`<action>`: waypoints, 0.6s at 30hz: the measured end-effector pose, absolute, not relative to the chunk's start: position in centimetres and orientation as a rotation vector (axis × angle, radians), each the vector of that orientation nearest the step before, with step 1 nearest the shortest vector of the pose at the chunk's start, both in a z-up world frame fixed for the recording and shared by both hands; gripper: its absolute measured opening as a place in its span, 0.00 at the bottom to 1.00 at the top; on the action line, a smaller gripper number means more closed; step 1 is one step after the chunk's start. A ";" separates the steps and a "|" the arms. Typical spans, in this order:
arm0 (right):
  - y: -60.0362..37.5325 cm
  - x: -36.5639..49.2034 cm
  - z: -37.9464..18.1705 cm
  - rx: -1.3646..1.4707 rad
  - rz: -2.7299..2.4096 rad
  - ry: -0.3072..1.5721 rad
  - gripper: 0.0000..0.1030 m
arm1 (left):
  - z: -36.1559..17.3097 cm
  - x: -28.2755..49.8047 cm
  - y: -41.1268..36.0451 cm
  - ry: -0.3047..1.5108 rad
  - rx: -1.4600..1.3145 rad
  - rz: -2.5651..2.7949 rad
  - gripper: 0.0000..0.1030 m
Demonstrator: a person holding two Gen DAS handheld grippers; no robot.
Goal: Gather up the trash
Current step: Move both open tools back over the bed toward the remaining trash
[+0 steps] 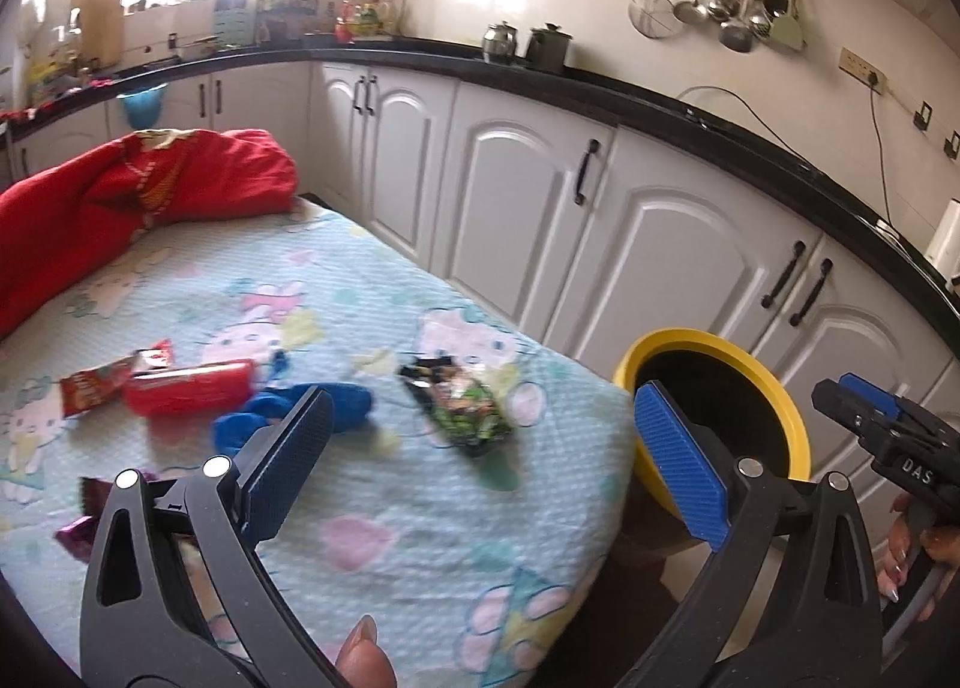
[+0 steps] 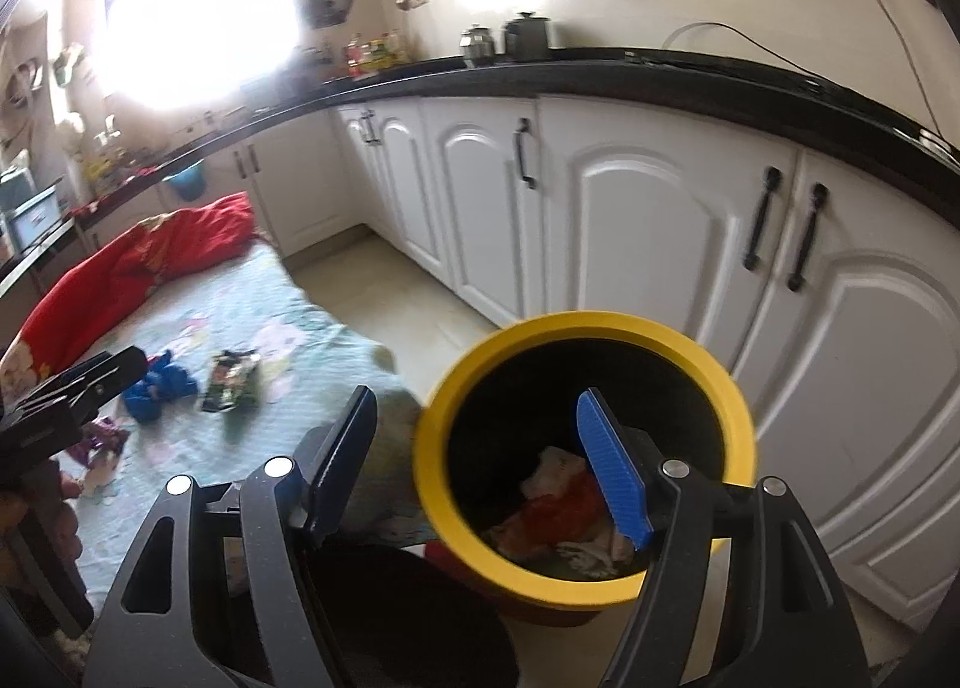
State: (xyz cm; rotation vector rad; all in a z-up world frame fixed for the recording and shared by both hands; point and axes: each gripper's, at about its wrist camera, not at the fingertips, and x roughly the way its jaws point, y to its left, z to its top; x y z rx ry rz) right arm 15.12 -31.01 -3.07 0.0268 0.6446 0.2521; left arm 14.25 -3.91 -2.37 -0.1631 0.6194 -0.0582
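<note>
left wrist view: my left gripper (image 1: 480,442) has its fingers spread wide with nothing between them, angled down over the pastel cartoon bedsheet (image 1: 372,508). just past the tips lies a dark green snack wrapper (image 1: 462,409); to its left a crumpled blue cloth (image 1: 312,412), then a red wrapper (image 1: 186,394) with a smaller red packet (image 1: 96,388) touching it. a purple wrapper (image 1: 78,526) sits partly behind my left finger. a red blanket (image 1: 138,196) is bunched at the far end of the bed. the yellow-rimmed bin (image 1: 774,382) stands just off the bed's near corner, partly behind my blue pad. a fingertip shows at the bottom edge.

in the right wrist view, my right gripper (image 2: 474,466) hangs above that bin, jaws apart and empty, tilted downward; red and pale trash (image 2: 552,502) already lies inside. white cabinets (image 2: 630,220) with black handles run behind, under a black countertop (image 2: 540,70).
</note>
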 end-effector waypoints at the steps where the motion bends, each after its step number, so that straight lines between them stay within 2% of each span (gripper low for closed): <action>1: -30.6 15.1 -3.0 0.021 0.260 0.644 0.65 | -2.3 14.0 -3.4 0.615 -0.168 -0.049 0.89; 18: -22.6 13.6 -1.0 -0.067 0.436 0.615 0.67 | -0.5 11.3 2.1 0.546 -0.206 0.043 0.89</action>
